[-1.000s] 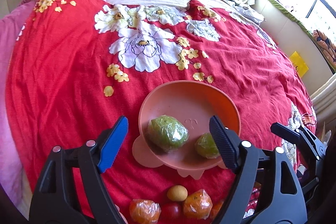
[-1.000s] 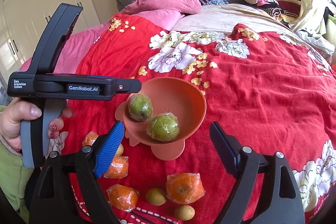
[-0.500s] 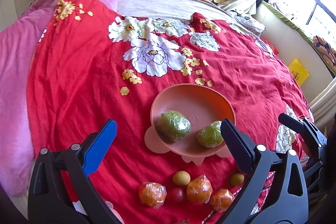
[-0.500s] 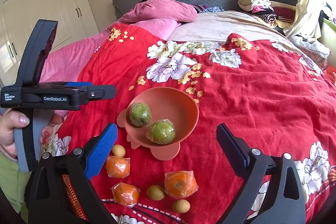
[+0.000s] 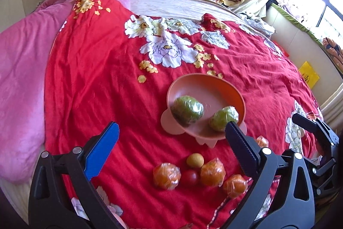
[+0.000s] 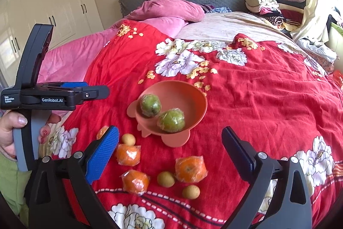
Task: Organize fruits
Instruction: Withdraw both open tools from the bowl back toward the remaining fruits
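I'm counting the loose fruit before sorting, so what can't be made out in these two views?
- Left wrist view: an orange is mostly hidden behind the left gripper's right finger.
- Right wrist view: another orange sits partly behind the right gripper's blue finger.

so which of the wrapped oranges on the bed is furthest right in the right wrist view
The wrapped orange sitting in front of the bowl, between two small yellow fruits. The other oranges lie further left, near the blue finger.

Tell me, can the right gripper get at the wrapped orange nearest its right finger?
Probably yes. The right gripper is open and empty, and the wrapped orange lies bare on the red bedspread, just ahead between its fingers with nothing over it.
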Demonstrator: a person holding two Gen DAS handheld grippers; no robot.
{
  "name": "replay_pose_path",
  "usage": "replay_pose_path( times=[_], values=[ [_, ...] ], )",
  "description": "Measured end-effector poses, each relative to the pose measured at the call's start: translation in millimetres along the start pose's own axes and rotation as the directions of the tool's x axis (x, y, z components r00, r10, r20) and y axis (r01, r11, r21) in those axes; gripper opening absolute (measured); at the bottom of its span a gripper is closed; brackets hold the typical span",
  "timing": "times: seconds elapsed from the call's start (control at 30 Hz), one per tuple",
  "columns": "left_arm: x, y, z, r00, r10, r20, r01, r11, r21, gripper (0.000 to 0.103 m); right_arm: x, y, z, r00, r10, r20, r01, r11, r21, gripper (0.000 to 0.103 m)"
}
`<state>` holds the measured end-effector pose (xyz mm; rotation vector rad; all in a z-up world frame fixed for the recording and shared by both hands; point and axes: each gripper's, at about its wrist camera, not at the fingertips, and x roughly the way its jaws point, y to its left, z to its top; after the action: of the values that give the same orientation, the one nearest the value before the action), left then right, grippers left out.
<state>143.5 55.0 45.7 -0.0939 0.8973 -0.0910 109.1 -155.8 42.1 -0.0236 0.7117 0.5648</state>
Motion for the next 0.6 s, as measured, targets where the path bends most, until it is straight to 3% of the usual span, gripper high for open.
replay_pose_path(
  times=[0.6],
  values=[
    [-10.5,-1.1,-34.2,1.0,0.014,-0.016,-0.013,1.0,0.021,0.093,-4.2,29.0,-28.0,0.998,0.028,-0.06,-0.03,0.999,-0.041,0.096]
  ],
)
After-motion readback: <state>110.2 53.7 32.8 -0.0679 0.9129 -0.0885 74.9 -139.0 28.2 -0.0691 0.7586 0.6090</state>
